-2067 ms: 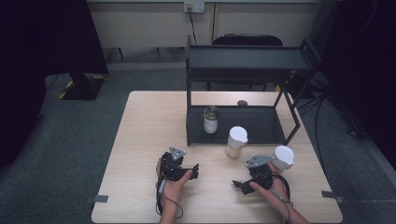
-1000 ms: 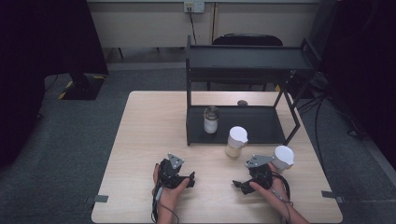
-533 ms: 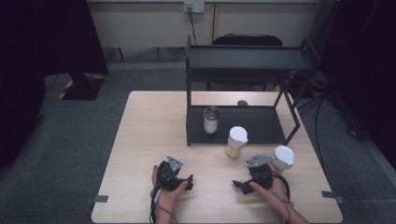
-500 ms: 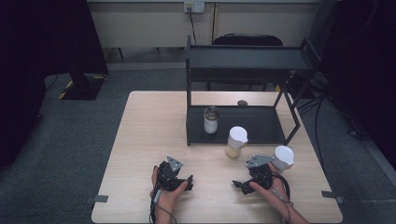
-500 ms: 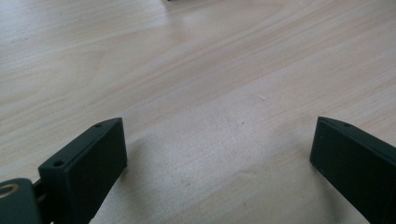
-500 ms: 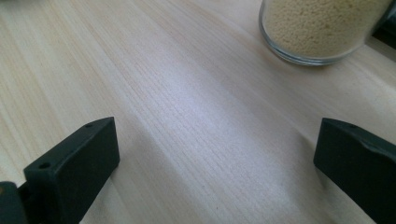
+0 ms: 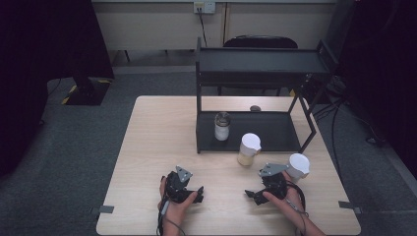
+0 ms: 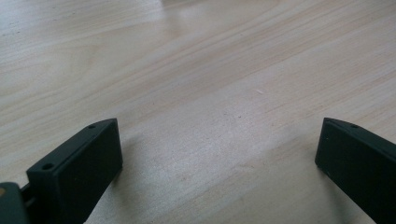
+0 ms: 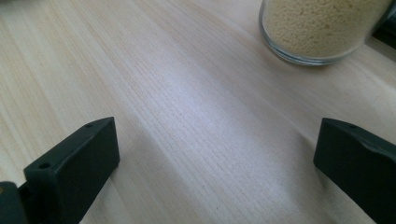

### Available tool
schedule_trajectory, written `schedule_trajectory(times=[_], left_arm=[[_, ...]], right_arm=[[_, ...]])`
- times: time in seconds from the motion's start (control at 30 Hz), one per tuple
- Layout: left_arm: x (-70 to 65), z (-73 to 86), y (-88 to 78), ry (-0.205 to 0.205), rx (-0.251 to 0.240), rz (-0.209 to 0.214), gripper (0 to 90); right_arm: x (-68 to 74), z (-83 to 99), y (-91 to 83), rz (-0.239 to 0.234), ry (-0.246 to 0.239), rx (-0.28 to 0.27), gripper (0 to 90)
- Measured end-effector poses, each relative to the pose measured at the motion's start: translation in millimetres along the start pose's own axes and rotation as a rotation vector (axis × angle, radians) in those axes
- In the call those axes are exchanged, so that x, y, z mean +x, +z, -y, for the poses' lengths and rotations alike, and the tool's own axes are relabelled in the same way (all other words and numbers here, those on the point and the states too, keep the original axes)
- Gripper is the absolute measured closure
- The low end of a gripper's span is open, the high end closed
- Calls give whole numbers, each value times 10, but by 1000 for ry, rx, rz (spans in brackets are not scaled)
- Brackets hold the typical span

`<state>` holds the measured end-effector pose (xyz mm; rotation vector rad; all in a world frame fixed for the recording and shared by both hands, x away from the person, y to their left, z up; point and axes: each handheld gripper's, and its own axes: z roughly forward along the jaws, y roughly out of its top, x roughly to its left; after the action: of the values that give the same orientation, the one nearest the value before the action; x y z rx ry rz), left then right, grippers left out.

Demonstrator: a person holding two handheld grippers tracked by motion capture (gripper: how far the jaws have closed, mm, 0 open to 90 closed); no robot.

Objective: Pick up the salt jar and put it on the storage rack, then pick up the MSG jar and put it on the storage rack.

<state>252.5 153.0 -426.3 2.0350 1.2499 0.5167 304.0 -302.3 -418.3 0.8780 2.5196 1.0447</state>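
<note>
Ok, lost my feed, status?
Left gripper open, empty. Right gripper open, empty. Grain jar ahead of right, untouched. Nothing between.

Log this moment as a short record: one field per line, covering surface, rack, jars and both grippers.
surface: light wooden table
rack: black two-level shelf at the table's far side
jar on rack: small jar on the lower shelf
jars on table: white-lidded jar of pale grains in front of the rack; second white-lidded jar beside the right gripper
left gripper: open, empty, low over bare wood
right gripper: open, empty, grain jar ahead
</note>
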Motion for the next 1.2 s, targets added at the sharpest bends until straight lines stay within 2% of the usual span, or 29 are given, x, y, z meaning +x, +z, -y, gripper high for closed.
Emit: schedule_trajectory(times=[0.7, 0.83, 0.93, 1.2], left_arm=[[3, 0, 0, 0, 0, 1, 0], [9, -3, 2, 3, 1, 3, 0], [10, -4, 2, 4, 1, 3, 0], [10, -4, 2, 4, 1, 3, 0]], right_arm=[[40, -47, 10, 16, 23, 13, 0], [113, -100, 3, 56, 26, 21, 14], [96, -124, -2, 47, 65, 13, 14], [98, -239, -7, 72, 93, 4, 14]])
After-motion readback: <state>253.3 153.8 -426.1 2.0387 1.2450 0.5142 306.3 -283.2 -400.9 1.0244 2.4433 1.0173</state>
